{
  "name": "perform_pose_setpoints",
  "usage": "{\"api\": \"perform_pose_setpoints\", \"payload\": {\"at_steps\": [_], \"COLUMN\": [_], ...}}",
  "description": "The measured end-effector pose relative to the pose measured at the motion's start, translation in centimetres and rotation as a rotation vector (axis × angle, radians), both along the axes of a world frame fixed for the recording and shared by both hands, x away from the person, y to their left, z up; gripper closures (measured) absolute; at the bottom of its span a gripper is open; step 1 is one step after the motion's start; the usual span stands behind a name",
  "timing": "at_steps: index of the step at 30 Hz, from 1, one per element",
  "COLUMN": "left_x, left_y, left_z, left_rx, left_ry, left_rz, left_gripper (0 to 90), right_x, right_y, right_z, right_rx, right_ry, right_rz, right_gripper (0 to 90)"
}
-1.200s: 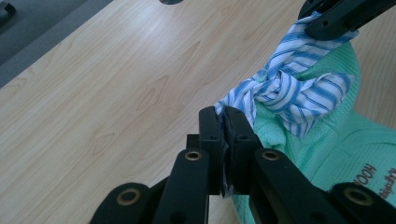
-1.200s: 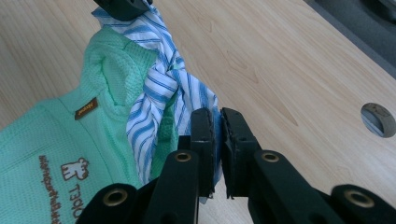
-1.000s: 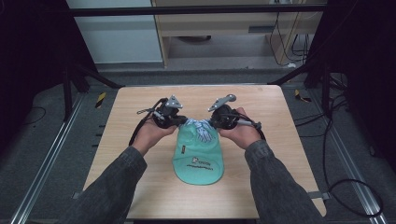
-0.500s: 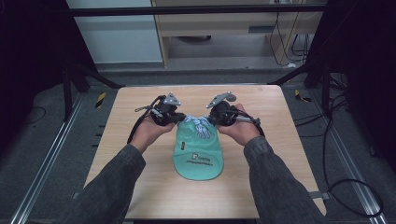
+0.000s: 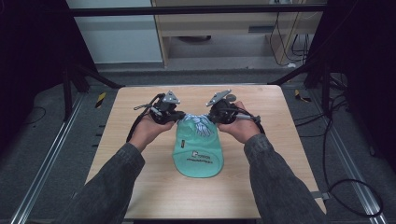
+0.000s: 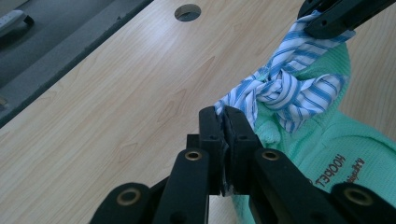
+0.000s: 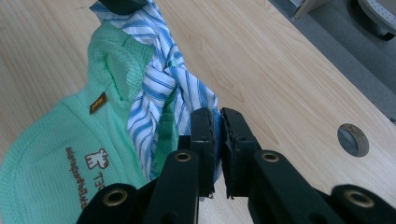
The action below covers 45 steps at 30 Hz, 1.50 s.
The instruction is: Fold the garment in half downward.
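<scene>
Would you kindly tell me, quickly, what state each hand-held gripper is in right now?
Left hand-held gripper: shut on the striped cloth.
Right hand-held gripper: shut on the striped cloth.

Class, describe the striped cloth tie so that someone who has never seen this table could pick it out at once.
Start at the wooden table and find the mint-green bag lying in its middle. At the bag's far end, between the left gripper and the right gripper, sits the striped tie, each end pinched by one of them. It alone is blue-and-white striped and knotted.
</scene>
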State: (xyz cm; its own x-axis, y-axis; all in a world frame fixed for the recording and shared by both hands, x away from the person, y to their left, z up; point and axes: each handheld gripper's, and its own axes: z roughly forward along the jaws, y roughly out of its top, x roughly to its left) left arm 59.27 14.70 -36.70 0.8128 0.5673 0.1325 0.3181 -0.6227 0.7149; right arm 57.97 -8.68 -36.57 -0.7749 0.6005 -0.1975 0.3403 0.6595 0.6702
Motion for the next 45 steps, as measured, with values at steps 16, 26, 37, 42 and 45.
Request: {"api": "perform_pose_setpoints", "payload": {"at_steps": [16,26,37,42,45], "left_x": [0.6,1.0,1.4,2.0,2.6], "left_y": [-0.2,-0.4,-0.2,-0.1,-0.2], "left_z": [1.1,1.1,1.1,1.4,1.7], "left_rx": [0.018,0.028,0.027,0.014,0.011], "left_ry": [-0.017,-0.022,-0.024,-0.023,-0.027], "left_rz": [-0.007,-0.006,0.003,0.013,0.023], "left_gripper": [87.1,87.2,87.1,87.2,87.1], "right_x": [0.4,0.7,1.1,1.7,2.5], "right_y": [0.0,-0.1,0.2,0.2,0.2], "right_z": [0.7,0.8,0.8,0.9,1.4], "right_rx": [0.004,-0.005,-0.006,0.004,0.007], "right_ry": [-0.019,-0.019,-0.023,-0.023,-0.033], "right_rz": [0.004,0.001,0.002,-0.006,-0.019], "right_gripper": [83.9,83.9,83.9,83.9,83.9]}}
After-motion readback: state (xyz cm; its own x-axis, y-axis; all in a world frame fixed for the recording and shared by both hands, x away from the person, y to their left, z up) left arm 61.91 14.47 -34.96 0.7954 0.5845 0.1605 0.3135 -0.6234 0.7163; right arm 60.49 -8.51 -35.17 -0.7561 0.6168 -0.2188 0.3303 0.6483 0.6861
